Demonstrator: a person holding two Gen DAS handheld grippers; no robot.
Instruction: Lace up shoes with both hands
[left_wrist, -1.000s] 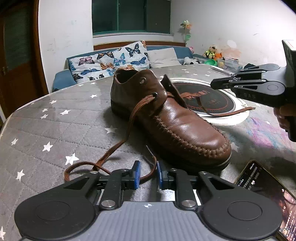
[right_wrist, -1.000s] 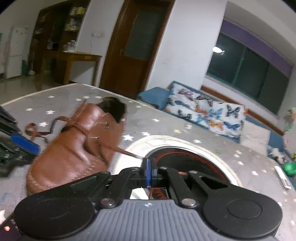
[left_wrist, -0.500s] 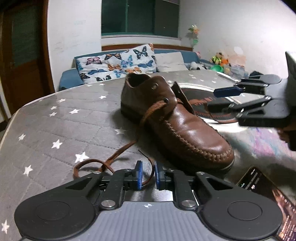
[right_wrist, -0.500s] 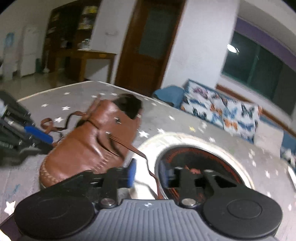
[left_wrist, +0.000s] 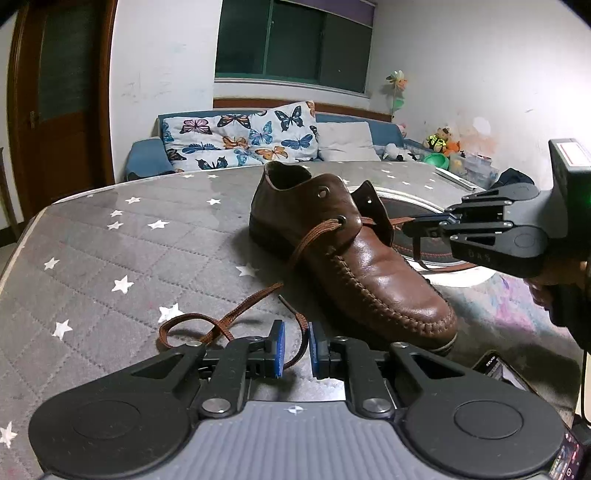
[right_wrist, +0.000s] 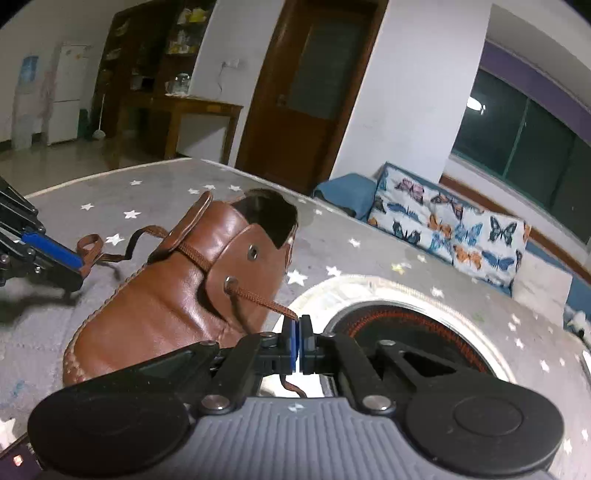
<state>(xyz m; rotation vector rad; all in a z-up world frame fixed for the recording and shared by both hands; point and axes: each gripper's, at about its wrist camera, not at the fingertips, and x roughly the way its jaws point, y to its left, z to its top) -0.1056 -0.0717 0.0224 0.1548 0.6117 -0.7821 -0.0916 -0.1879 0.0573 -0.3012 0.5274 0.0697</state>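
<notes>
1. The brown leather shoe (left_wrist: 347, 254) lies on the star-patterned grey table cover (left_wrist: 110, 258), toe toward the near right, heel toward the far sofa (left_wrist: 258, 140). Only the lower pair of eyelets is laced; the upper eyelet (left_wrist: 324, 191) on the left flap is empty.
2. The right gripper (right_wrist: 296, 341) is clenched on the right lace end (right_wrist: 258, 301) just outside its eyelet, the cord running taut from the hole into the pads. I judge the grip sits close to the shoe, so a pull away from it should be slow and level or the shoe will drag.
3. The left gripper (left_wrist: 294, 349) is parted, its blue pads (left_wrist: 277, 347) standing either side of the left lace end (left_wrist: 236, 317) without pinching it. To do this step well it should close on the cord nearer the tip (left_wrist: 286, 301), so that a short stiff length is free to aim at the empty eyelet.
4. The slack loop on the cover near the left gripper could snag a finger; lift clear of it before moving across.
5. Room: open cover lies to the left and far left of the shoe. On the right a round inset hob (right_wrist: 413, 332) sits just beside the shoe, and a phone (left_wrist: 502, 373) lies at the near right, close to the toe. The table edge (left_wrist: 22, 243) curves along the left.
</notes>
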